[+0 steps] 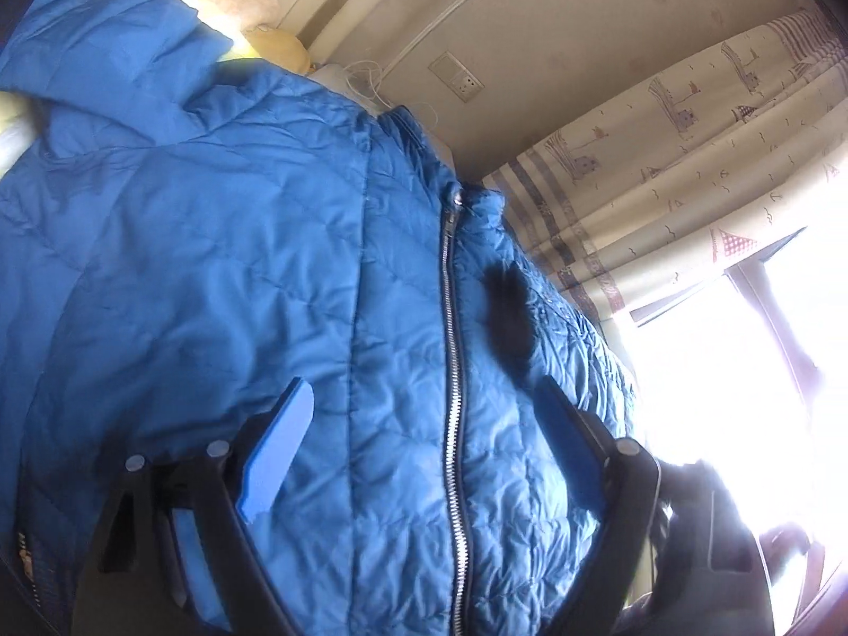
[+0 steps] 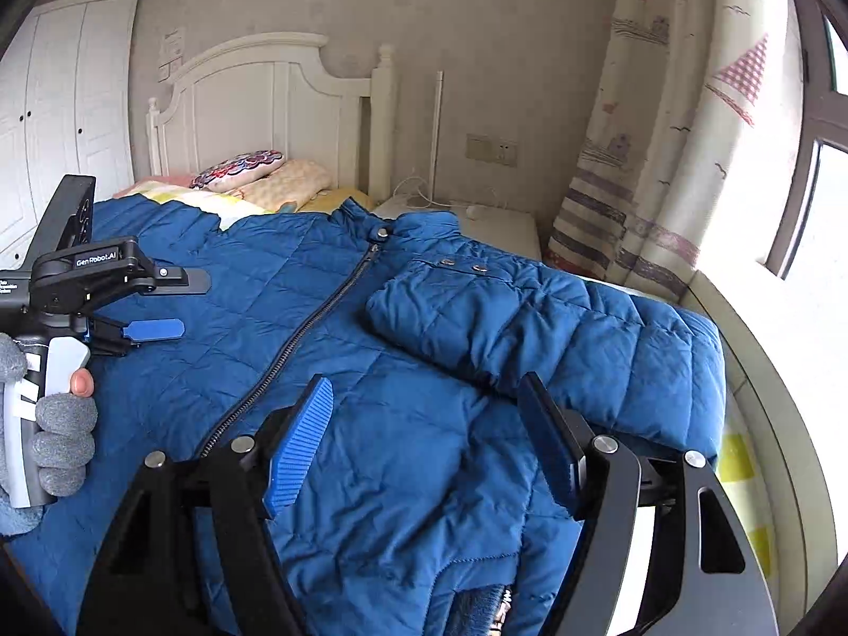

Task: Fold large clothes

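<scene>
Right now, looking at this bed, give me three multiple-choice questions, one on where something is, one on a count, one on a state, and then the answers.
1. Where does the folded sleeve of the blue quilted jacket lie?
A. Across the jacket's front, on the window side of the zipper
B. Hanging off the foot of the bed
C. Under the patterned pillow

2. How many metal snaps show on the folded sleeve's cuff?
A. None
B. Two
C. Five

3. How is the jacket's front zipper?
A. Open down its whole length
B. Closed up to the collar
C. Torn out

Answers: 1 A, the sleeve rests on the chest panel toward the curtain. 2 B, two round studs sit side by side on the cuff. 3 B, the teeth run joined up to the collar snap.
</scene>
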Tool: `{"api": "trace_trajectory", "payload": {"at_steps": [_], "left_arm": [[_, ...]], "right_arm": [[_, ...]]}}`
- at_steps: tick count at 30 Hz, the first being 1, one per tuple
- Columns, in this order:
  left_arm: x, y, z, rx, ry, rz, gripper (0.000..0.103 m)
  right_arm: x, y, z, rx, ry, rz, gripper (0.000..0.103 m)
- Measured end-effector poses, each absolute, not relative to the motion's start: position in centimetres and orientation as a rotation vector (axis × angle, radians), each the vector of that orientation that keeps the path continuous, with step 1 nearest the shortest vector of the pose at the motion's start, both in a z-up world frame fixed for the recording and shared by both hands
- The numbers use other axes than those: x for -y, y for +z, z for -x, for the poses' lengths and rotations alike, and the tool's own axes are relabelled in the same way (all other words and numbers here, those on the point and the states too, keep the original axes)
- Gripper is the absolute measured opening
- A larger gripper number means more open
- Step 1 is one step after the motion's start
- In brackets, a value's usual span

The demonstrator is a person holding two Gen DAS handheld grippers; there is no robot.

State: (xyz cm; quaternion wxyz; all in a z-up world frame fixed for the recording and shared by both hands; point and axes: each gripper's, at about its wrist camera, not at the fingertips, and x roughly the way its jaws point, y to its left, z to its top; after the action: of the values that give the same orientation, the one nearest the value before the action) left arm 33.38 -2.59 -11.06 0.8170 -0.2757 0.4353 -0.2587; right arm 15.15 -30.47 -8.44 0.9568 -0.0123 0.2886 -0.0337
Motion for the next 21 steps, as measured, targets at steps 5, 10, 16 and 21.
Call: {"api": "trace_trajectory", "payload": {"at_steps": [5,10,16,21], "left_arm": [[11.3,-9.7,-36.3,-1.0,-0.622,0.474,0.085],[19.0,-10.5,-38.6,-1.033,-0.582,0.331,0.083],[23.1,-11.8,-39.7,-1.06,-0.544,0.206,0.042],[20.8,-6.7,-37.5,-0.864,-0.59,0.155,0.014]], "right_arm": [[37.1,-10.8,-14.6,-0.654,-0.235,-0.234,0.072],[38.5,-11.9,-13.8,-0.675,-0.292,-0.311,0.08],[37.6,-12.6,-14.4,-0.693,-0.336,-0.275,0.087],[38.2,-12.6,-14.1,-0.686,-0.342,-0.316,0.087]]}}
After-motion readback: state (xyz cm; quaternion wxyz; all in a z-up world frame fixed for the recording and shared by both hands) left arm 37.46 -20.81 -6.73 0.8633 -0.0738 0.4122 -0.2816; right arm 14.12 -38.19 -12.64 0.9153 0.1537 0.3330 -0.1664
